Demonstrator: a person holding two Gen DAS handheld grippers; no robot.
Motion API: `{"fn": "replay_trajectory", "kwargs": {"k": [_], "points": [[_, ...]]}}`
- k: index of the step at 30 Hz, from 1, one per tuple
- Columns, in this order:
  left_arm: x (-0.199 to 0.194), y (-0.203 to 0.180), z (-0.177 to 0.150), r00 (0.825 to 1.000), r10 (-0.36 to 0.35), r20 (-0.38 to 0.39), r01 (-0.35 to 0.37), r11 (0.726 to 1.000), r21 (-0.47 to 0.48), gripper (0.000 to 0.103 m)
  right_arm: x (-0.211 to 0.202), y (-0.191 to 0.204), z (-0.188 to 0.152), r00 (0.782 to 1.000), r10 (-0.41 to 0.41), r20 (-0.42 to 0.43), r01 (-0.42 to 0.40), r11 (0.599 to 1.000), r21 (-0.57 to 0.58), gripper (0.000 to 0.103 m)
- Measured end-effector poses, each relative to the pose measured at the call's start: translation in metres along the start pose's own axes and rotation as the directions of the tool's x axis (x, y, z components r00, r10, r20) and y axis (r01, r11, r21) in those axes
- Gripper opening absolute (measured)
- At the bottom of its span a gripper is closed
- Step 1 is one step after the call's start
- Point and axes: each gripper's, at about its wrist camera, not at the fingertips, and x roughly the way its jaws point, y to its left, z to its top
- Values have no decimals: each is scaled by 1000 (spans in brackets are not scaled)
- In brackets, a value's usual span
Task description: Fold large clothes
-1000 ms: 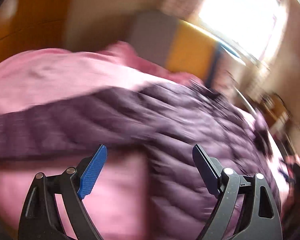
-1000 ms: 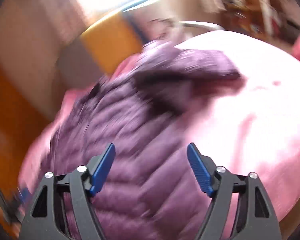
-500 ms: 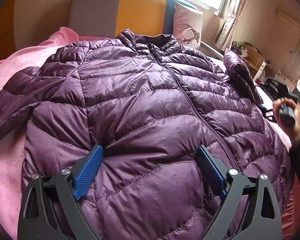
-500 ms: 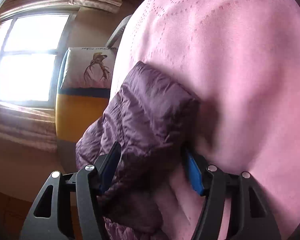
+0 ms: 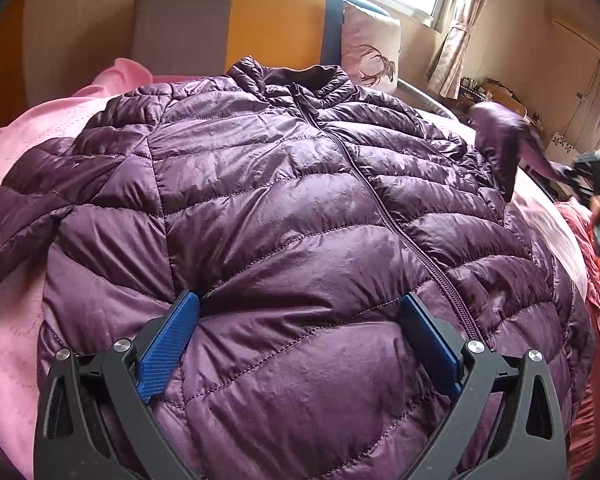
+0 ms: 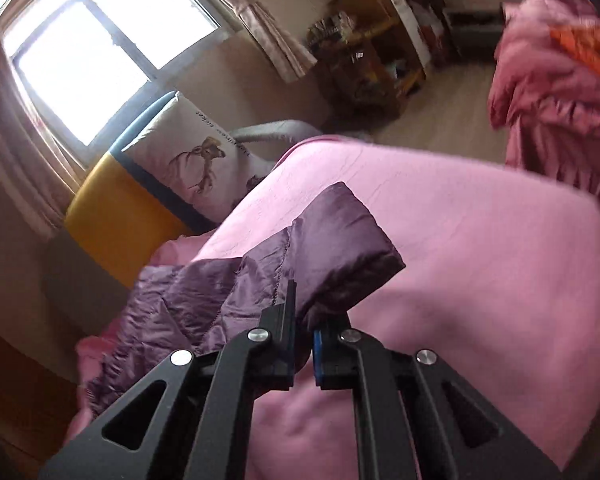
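A purple quilted puffer jacket (image 5: 284, 216) lies front up and zipped on a pink bedspread (image 5: 8, 312), collar toward the headboard. My left gripper (image 5: 300, 332) is open and rests over the jacket's lower hem area, fingers pressed against the fabric. My right gripper (image 6: 302, 332) is shut on the cuff end of the jacket's right sleeve (image 6: 332, 248) and holds it lifted above the bedspread (image 6: 480, 280). That lifted sleeve (image 5: 500, 136) and the right gripper (image 5: 596, 184) show at the right edge of the left wrist view.
A grey, yellow and blue headboard (image 5: 260, 24) and a deer-print pillow (image 5: 370, 48) stand behind the jacket. A window (image 6: 100, 52) with curtains is beyond. Shelves with clutter (image 6: 372, 56) stand on the floor. A ruffled pink cloth (image 6: 560, 80) hangs at the right.
My right gripper closed on the sleeve cuff and raised it off the bed. My left gripper settled a little lower on the jacket and stayed open.
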Motion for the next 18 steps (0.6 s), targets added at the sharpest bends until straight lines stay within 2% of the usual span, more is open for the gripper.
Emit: {"fn": "replay_trajectory", "kwargs": {"k": [2, 4, 8, 12, 14, 16, 17, 18], "points": [[0, -1, 0, 1000, 2, -2, -2, 1000, 1, 99, -18, -9, 0, 993, -109, 43, 112, 989, -96, 5], [0, 0, 0, 1000, 2, -2, -2, 1000, 1, 99, -30, -28, -5, 973, -219, 66, 227, 962, -151, 5], [0, 1, 0, 1000, 3, -7, -3, 1000, 2, 99, -39, -83, -24, 923, -381, 58, 385, 911, -150, 5], [1, 2, 1, 1000, 3, -17, -3, 1000, 10, 99, -17, -126, -44, 882, -472, -6, 467, 874, -134, 4], [1, 2, 1, 1000, 2, -26, -1, 1000, 25, 99, -13, -131, -50, 857, -515, 4, 507, 844, -174, 4], [1, 2, 2, 999, 3, -38, -2, 999, 37, 99, -12, -126, -48, 849, -529, 9, 520, 832, -194, 6], [1, 3, 3, 999, 0, -47, 2, 999, 33, 99, -13, -123, -43, 851, -525, 2, 515, 835, -191, 11], [1, 5, 5, 998, -2, -56, 3, 1000, 24, 99, -16, -123, -42, 853, -522, -6, 512, 839, -185, 29]]}}
